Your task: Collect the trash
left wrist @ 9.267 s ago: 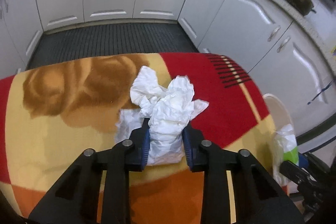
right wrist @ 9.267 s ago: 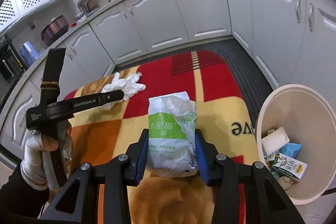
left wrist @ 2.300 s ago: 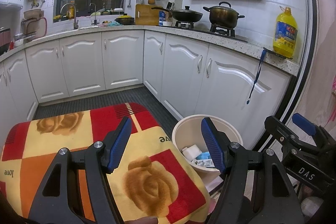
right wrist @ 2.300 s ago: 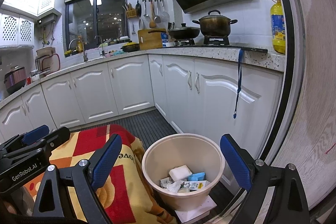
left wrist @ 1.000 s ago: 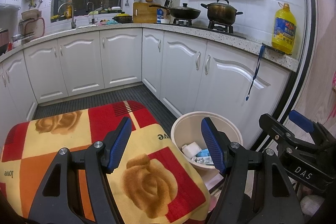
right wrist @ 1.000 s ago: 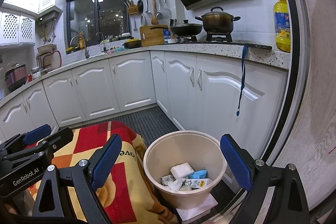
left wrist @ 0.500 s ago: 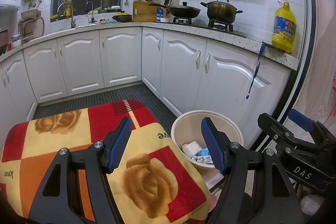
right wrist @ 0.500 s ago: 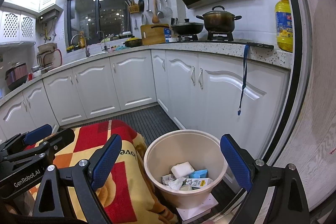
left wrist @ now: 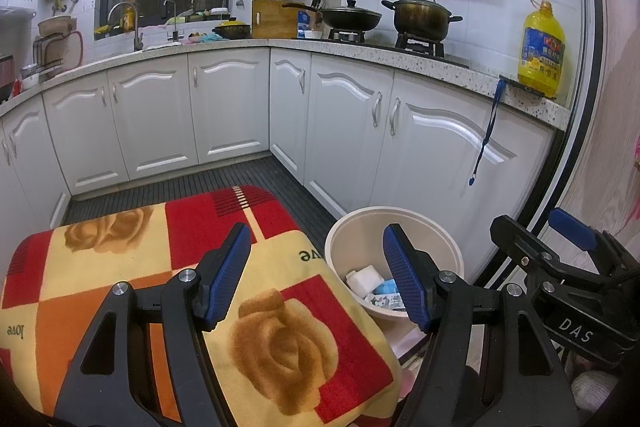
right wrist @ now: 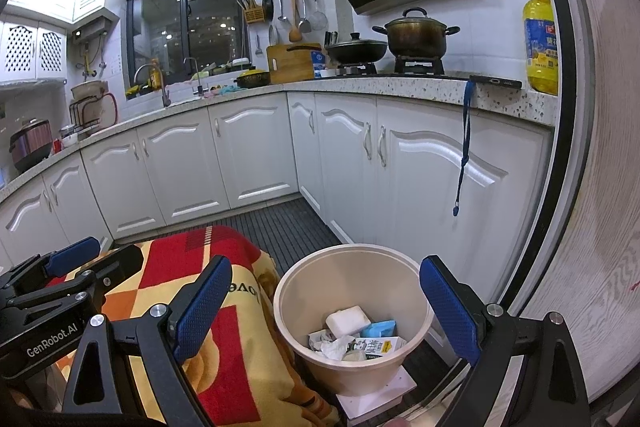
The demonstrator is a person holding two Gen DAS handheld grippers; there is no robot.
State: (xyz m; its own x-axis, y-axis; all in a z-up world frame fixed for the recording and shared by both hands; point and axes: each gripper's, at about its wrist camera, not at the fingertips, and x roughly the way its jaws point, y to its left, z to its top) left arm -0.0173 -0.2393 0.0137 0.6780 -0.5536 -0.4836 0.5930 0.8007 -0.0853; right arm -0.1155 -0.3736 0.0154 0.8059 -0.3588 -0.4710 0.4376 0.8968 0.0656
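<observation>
A beige trash bin (right wrist: 412, 291) stands on the floor beside the table and holds several pieces of trash (right wrist: 352, 335): a white packet, a blue wrapper, crumpled tissue and a small carton. The bin also shows in the left wrist view (left wrist: 440, 239). My left gripper (left wrist: 316, 279) is open and empty above the table's right edge. My right gripper (right wrist: 324, 311) is open wide and empty above the bin. The red, yellow and orange blanket (left wrist: 280, 347) on the table bears no trash in view.
White kitchen cabinets (right wrist: 248, 163) run along the back and right. Pots (right wrist: 416, 35) sit on the stove and a yellow oil bottle (left wrist: 540, 51) on the counter. A dark ribbed mat (left wrist: 192, 187) covers the floor. A wooden door panel (right wrist: 600, 227) is at the far right.
Nine seconds ago the left gripper held crumpled tissue and the right a tissue pack; both are now open and empty, trash lies in the bin. In the last second almost nothing moved.
</observation>
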